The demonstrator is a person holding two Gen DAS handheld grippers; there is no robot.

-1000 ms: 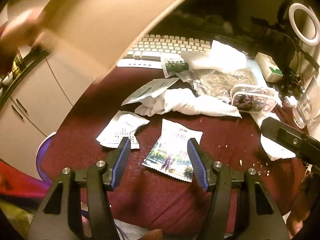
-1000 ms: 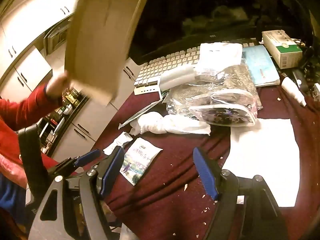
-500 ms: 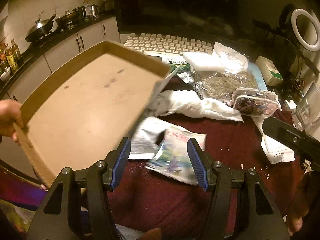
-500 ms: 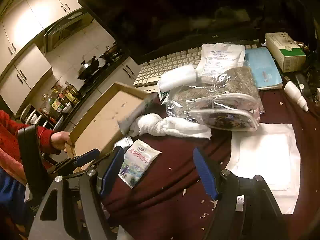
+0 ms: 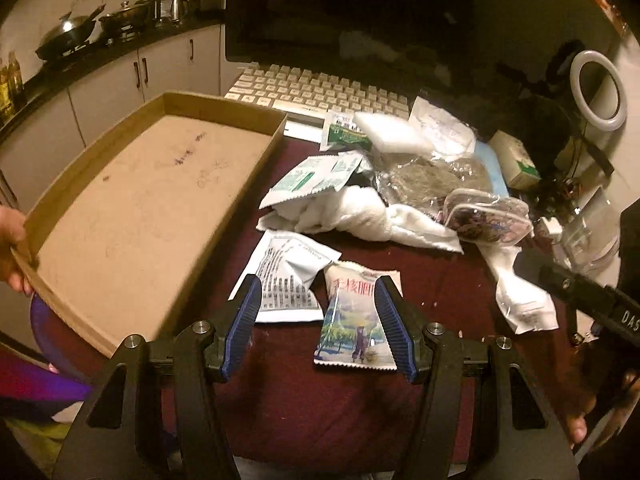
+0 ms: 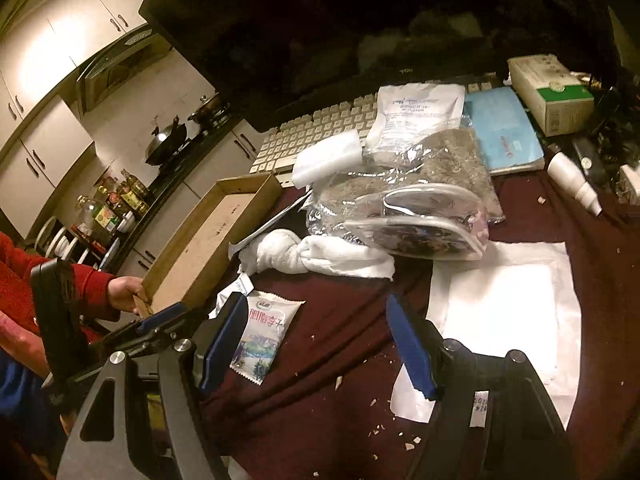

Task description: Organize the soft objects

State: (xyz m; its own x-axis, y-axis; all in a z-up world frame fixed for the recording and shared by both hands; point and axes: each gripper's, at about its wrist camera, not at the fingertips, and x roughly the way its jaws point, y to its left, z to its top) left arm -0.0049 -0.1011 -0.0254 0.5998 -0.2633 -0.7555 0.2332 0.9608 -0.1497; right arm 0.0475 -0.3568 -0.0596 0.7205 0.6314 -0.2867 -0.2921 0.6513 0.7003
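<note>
1. While a bare hand (image 5: 10,248) grips the near corner of the shallow cardboard tray (image 5: 24,268) at the left edge of the maroon tabletop (image 5: 304,408), both grippers hang over the near edge with nothing in them

2. Left gripper (image 5: 318,326): jaws apart, empty. The picture-printed snack packet (image 5: 356,320) lies flat on the tabletop just ahead of it, close against the right-hand blue pad (image 5: 390,320); whether the pad touches it I cannot tell

3. Right gripper (image 6: 316,348): jaws wide apart, empty, over bare maroon cloth strewn with crumbs. The same packet (image 6: 264,336) sits beside its left pad, outside the gap

4. The relation that matters: the packet's long axis runs away from the left gripper, roughly along its fingers, so its narrow width lies across the opening. The left gripper looks the nearer and better lined up, though it would need to shift a little to its right to centre the packet

5. The tray stands empty, directly left of the packet and of the white printed sachet (image 5: 286,276) that partly tucks under it

6. Farther back, toward the keyboard (image 5: 320,92), lie the knotted white towel (image 5: 360,216), a green-and-white sachet (image 5: 316,174), a white foam block (image 5: 390,134) and clear bags, all unsorted; I judge the sorting has barely begun
</note>
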